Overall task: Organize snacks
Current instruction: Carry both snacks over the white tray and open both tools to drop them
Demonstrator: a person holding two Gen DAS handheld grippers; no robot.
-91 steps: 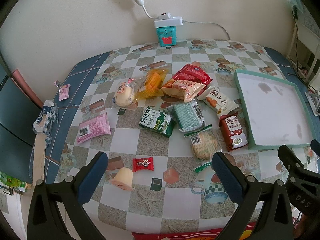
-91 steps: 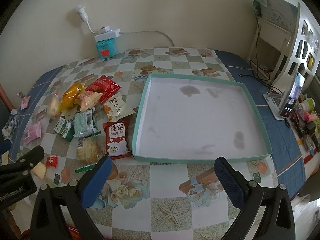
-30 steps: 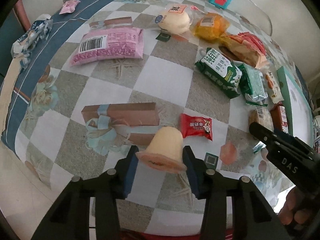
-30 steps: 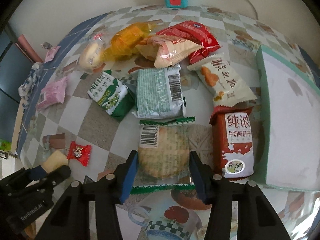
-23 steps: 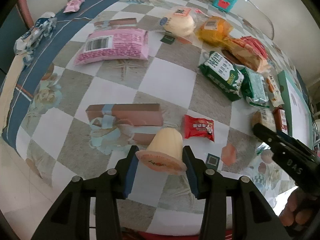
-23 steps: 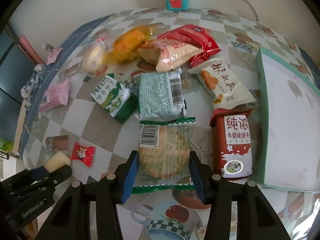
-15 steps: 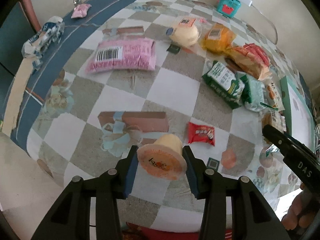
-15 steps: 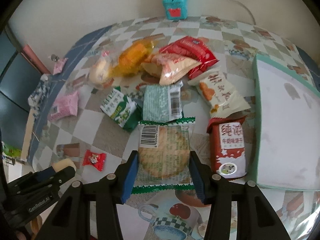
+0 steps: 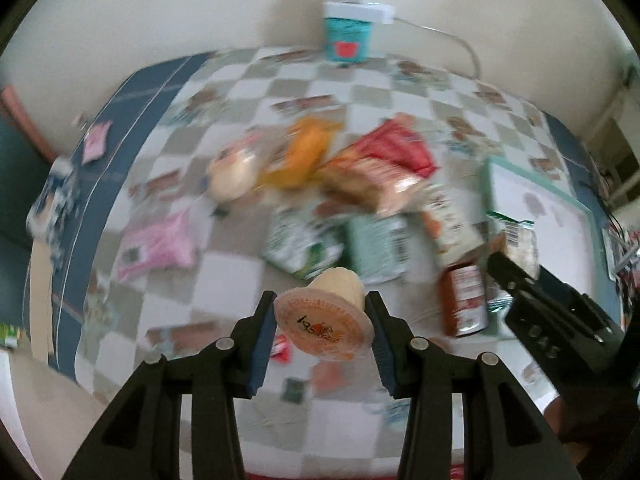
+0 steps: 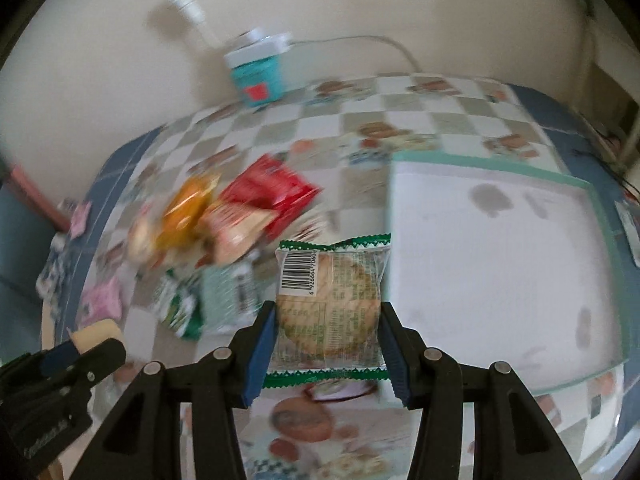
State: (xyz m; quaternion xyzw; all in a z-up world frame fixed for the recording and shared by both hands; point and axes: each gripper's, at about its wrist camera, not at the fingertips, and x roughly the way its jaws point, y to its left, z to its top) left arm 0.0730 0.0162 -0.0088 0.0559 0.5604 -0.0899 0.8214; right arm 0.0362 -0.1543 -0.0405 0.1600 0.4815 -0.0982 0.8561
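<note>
**Inspector:** What has changed since a second ago?

**Assessor:** Both items have left the table. The left gripper has its jaws closed part-way on the jelly cup, which then lay on its side on the checked cloth and now hangs clear above it, lid toward the camera. The right gripper has its jaws pressed against both sides of the cracker packet; that packet lay flat beside the red milk-biscuit pack and is now lifted, its green crimped edges showing top and bottom.

**Inspector:** Where do the items stand relative to the tray?

**Assessor:** In the right wrist view the cracker packet sits just at the near left edge of the teal tray, which holds nothing yet. The jelly cup is farther off, above the table near the small red candy.

**Inspector:** And the rest of the snacks?

**Assessor:** Blurred by the camera's motion, but the pile, including the pink packet and the red bag, appears undisturbed.

**Inspector:** Meaning for the task?

**Assessor:** Two pickups appear secured at once; the likely next step is carrying both over the tray. No placement is made yet.
</note>
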